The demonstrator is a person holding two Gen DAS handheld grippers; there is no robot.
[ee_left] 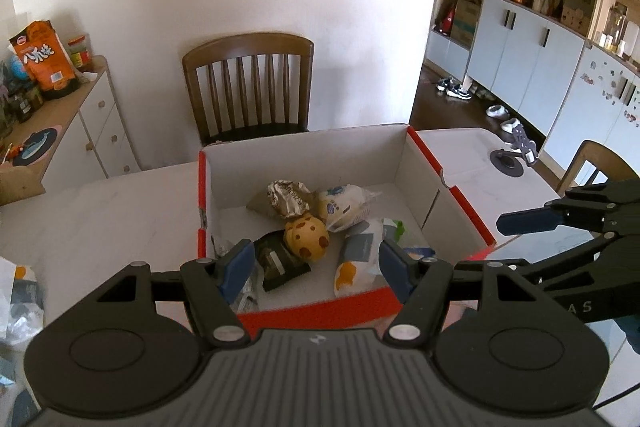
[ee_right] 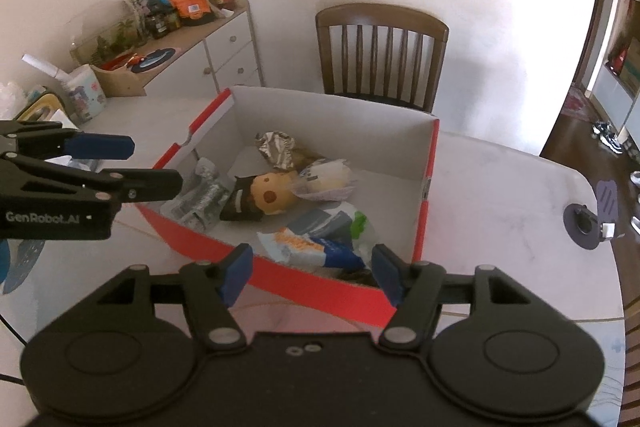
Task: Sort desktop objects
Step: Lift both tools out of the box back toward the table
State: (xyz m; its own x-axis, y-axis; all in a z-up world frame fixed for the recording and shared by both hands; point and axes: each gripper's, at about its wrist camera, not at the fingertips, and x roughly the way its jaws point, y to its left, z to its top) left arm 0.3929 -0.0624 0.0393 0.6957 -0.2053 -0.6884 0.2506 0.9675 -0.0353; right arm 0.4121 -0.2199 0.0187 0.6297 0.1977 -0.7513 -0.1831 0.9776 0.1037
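Both the left gripper (ee_left: 316, 267) and right gripper (ee_right: 312, 273) are hovering with jaws spread and empty over the box (ee_left: 468, 223) rim, snacks (ee_left: 306, 239) lying inside, bare table (ee_right: 500, 187) lying around it.

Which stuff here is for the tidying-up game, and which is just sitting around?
For the sorting:
red box
cookie-shaped toy inside it
crumpled foil wrapper inside it
snack packets inside it
left gripper, open
right gripper, open

Just lying about:
wooden chair
orange snack bag on the sideboard
shoes on the floor
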